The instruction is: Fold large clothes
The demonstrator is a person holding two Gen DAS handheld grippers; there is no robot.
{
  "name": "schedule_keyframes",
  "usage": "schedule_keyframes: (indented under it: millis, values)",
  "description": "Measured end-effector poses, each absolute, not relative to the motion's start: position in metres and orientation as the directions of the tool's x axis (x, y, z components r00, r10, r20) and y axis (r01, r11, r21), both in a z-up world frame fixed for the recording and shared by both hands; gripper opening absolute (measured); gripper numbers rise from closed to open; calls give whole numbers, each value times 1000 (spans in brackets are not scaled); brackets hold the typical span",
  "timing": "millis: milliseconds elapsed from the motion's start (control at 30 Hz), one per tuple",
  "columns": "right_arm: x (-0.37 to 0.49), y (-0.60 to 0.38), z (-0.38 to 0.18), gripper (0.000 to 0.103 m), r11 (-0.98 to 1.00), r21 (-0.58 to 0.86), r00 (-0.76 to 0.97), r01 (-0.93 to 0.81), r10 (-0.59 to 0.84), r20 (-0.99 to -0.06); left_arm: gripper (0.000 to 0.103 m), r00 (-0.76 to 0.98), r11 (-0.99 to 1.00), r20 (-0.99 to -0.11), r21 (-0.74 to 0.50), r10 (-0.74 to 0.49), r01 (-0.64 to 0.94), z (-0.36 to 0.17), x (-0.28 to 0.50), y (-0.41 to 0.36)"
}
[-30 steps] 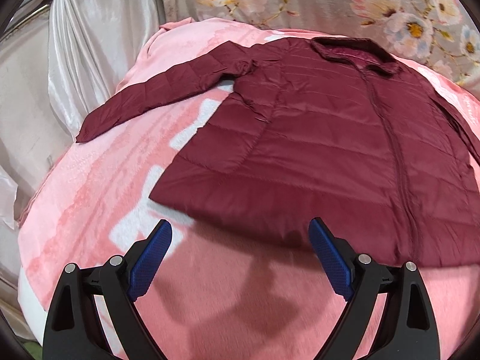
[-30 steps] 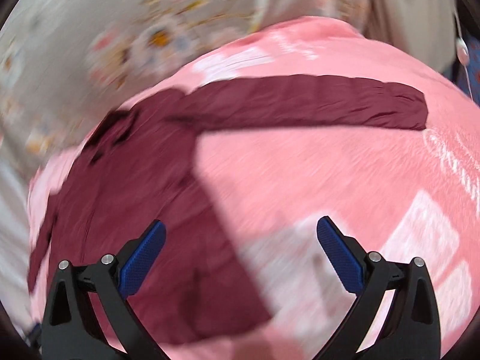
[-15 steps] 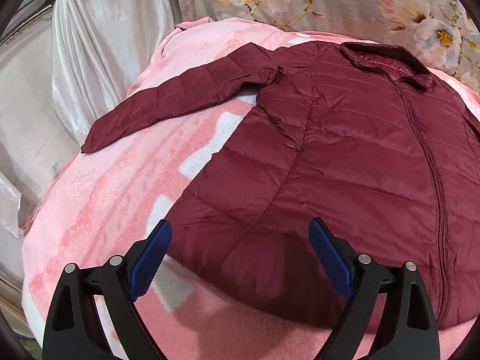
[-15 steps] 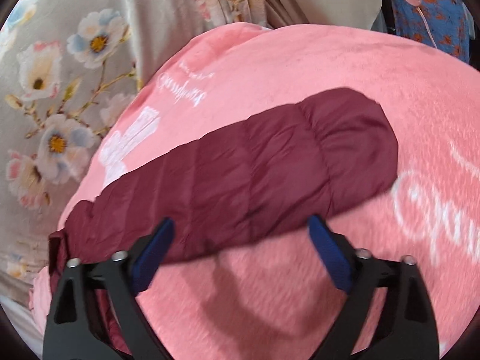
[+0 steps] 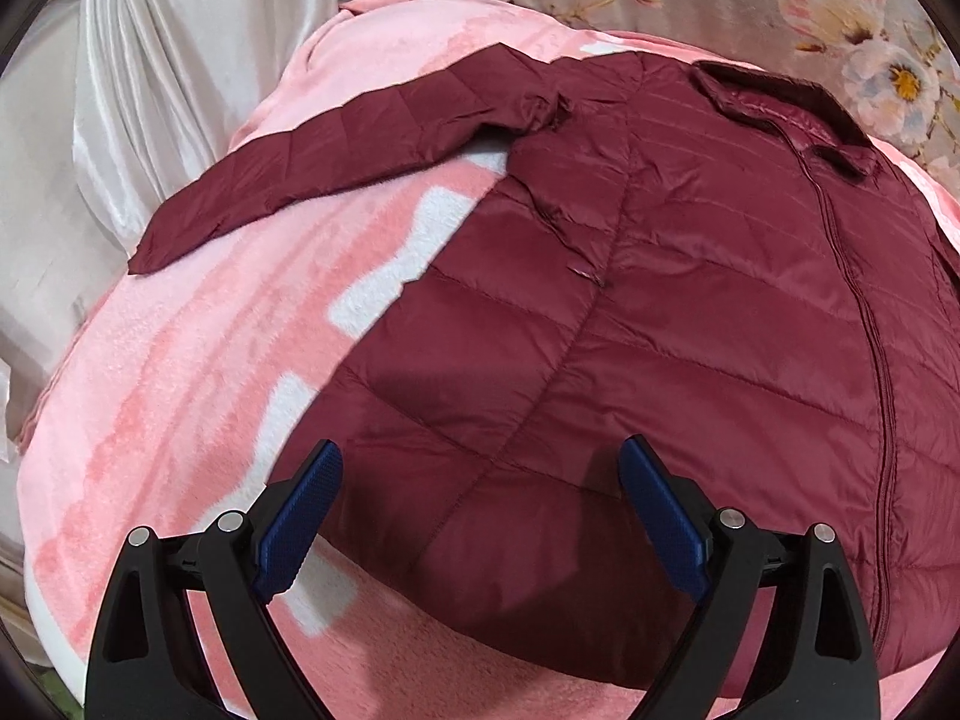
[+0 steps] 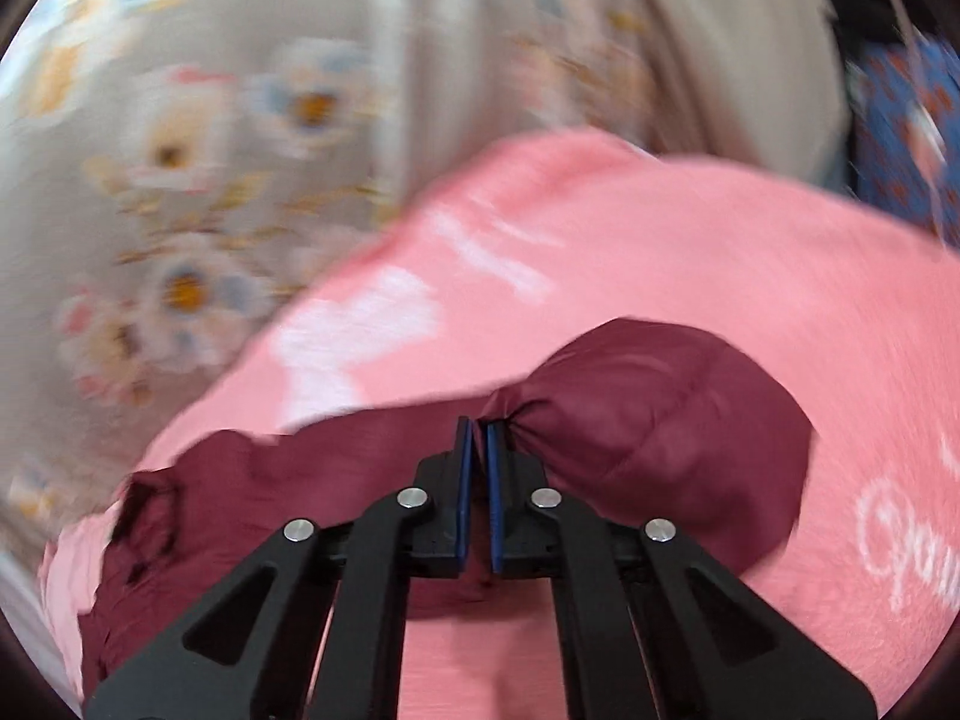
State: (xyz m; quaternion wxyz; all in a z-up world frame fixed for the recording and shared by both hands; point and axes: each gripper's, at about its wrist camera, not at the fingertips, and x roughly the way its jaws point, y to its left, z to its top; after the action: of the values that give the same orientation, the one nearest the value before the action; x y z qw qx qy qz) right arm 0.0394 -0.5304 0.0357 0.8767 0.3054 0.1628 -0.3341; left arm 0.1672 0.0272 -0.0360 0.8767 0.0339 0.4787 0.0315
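Note:
A maroon quilted jacket [image 5: 690, 324] lies front-up and zipped on a pink blanket [image 5: 180, 390]. Its one sleeve [image 5: 336, 174] stretches out to the left. My left gripper [image 5: 480, 516] is open and empty, its blue pads hovering over the jacket's lower left hem. In the right wrist view my right gripper [image 6: 478, 438] is shut on the jacket's other sleeve [image 6: 660, 438], pinching it near the cuff so the fabric bunches at the fingertips. The cuff end bulges to the right of the jaws.
A floral curtain [image 5: 750, 6] hangs behind the bed, and it also shows in the right wrist view [image 6: 240, 120]. Silvery satin fabric [image 5: 150, 60] hangs at the left. A blue patterned cloth [image 6: 900, 132] is at the far right.
My right gripper has dropped onto the right sleeve and shut on it near the cuff. My left gripper has moved forward, open, over the jacket's lower hem.

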Motion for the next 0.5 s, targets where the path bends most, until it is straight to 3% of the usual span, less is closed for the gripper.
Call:
schedule_keyframes:
  millis: [233, 500]
  values:
    - [145, -373, 90, 3, 915, 221, 879, 338, -224, -421, 91, 561, 996, -823, 80, 87, -36, -30, 174, 37]
    - [232, -215, 52, 3, 996, 89, 848, -4, 50, -528, 91, 560, 998, -826, 62, 65, -23, -35, 177, 48]
